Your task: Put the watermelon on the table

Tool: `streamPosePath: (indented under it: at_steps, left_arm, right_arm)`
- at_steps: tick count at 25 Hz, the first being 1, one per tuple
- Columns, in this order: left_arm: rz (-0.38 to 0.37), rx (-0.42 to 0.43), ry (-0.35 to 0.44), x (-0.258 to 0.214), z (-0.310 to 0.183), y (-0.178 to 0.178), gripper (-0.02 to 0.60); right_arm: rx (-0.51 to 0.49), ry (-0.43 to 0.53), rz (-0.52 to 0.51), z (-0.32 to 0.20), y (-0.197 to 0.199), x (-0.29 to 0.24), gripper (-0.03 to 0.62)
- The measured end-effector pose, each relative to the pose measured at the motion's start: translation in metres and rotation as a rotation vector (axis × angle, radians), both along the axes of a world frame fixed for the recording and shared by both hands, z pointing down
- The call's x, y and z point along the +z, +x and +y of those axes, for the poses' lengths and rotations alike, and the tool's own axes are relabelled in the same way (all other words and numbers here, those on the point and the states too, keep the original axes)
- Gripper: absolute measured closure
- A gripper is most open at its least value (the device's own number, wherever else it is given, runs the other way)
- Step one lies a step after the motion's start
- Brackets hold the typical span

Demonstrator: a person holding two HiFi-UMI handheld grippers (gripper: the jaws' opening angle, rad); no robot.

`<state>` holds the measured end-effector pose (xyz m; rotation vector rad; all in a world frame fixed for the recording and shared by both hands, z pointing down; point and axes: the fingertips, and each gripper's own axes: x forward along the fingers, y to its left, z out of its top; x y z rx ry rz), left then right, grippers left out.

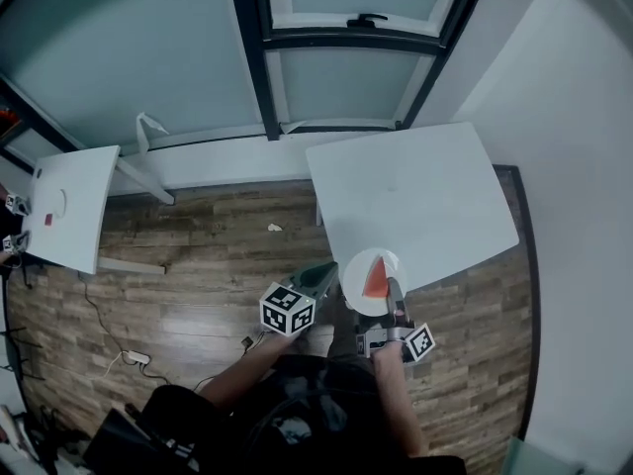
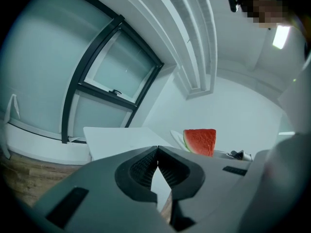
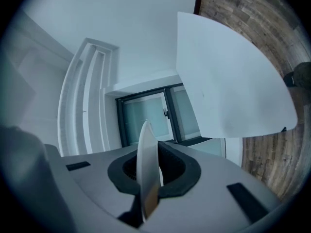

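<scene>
The right tool [image 1: 394, 295] is clenched on the near rim of a white plate [image 1: 351, 275]. In the right gripper view the plate [image 3: 146, 149] stands edge-on between the jaws of the right tool [image 3: 154, 171], and both pads press against it. A red wedge of watermelon [image 1: 376, 280] lies on the plate, with its green rind towards the plate's far rim.

In the head view the plate overlaps the near edge of the white surface [image 1: 415, 196], partly over the top and partly over the wooden floor [image 1: 198, 255]. Whether the plate touches the surface cannot be told.

The left tool [image 1: 324, 273] is just beside the plate on its left, at the same near edge of the surface. Its jaws are clenched together with nothing between them; the left gripper view shows the tips of the left tool [image 2: 158, 154] meeting. Past them in that view the watermelon [image 2: 200, 141] sits on the plate [image 2: 177, 137], to the right of the surface [image 2: 121, 140] and close to its edge.

In the right gripper view the surface [image 3: 228, 81] fills the upper right, with floor boards around it.

A second white surface [image 1: 74, 206] stands well apart at the left of the room. A dark-framed window [image 1: 346, 77] runs along the far wall behind both.
</scene>
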<state>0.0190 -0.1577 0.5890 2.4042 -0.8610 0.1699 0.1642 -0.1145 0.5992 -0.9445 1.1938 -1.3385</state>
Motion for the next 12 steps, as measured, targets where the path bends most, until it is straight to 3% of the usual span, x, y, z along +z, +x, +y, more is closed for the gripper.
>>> streamPosePath:
  at_steps: [12]
  left_arm:
    - [-0.066, -0.173, -0.036, 0.039, -0.119, 0.069, 0.577]
  right_arm:
    - [-0.114, -0.068, 0.014, -0.137, 0.084, 0.042, 0.566]
